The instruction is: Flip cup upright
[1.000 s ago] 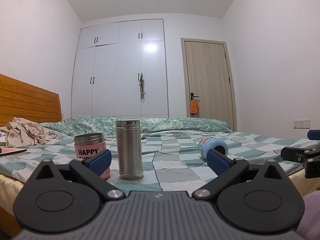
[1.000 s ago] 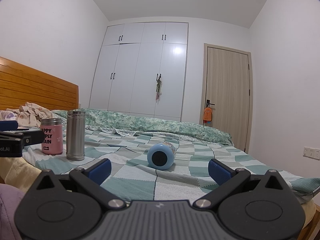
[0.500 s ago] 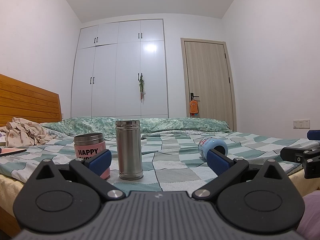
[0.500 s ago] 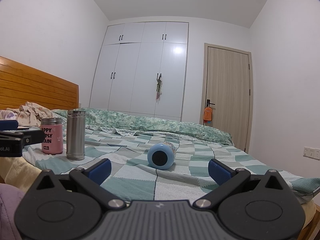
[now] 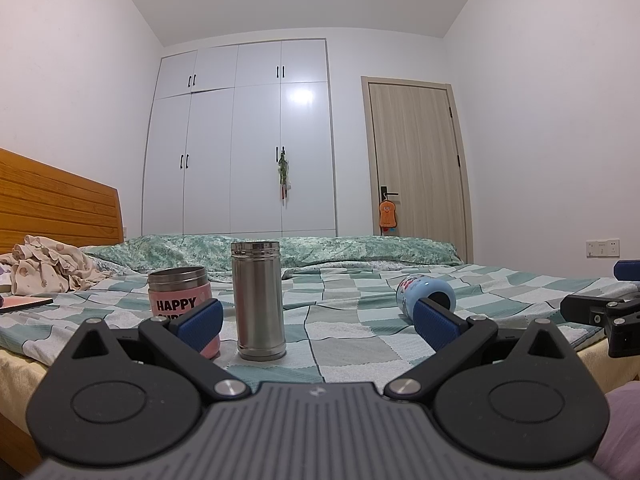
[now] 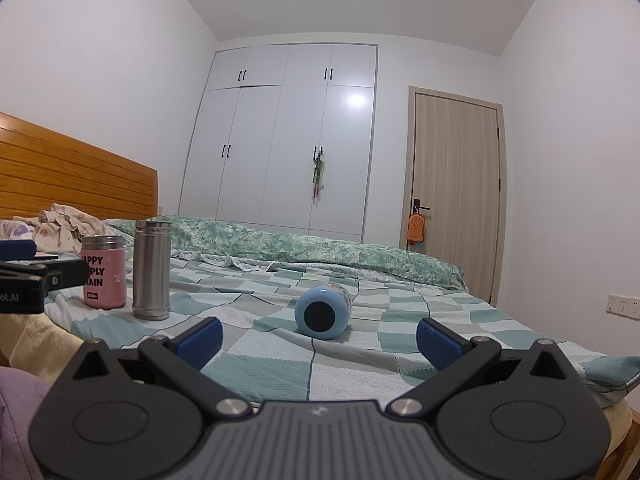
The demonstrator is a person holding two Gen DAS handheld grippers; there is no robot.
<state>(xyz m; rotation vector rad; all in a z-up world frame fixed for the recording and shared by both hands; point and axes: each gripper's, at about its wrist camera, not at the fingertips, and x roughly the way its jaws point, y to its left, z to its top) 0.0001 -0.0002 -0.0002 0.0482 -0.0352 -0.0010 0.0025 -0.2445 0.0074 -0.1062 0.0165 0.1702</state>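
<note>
**Waiting by the bed, nothing moved yet**

Looking back over the last second, both views are just the same as now. So the job has not started, and the cup is not standing up.

The blue cup (image 6: 322,311) lies on its side on the checked bed cover (image 6: 360,360). Its round end faces the right gripper (image 6: 320,338). That end has a dark circle, and I cannot tell if it is the mouth or the bottom. In the left view the blue cup (image 5: 426,294) sits off to the right, partly behind a blue finger pad.

The right gripper has its jaws wide apart and holds nothing. The cup sits between the two pads in the picture, but farther away on the bed. The left gripper (image 5: 318,320) is spread wide too, with nothing in it.

A steel flask (image 6: 151,270) and a pink mug (image 6: 104,272) stand upright, well to the left of the cup. They need no help.

Next, I think the right gripper should go forward and close on the cup's sides. A round cup on a soft bed may roll away.
</note>
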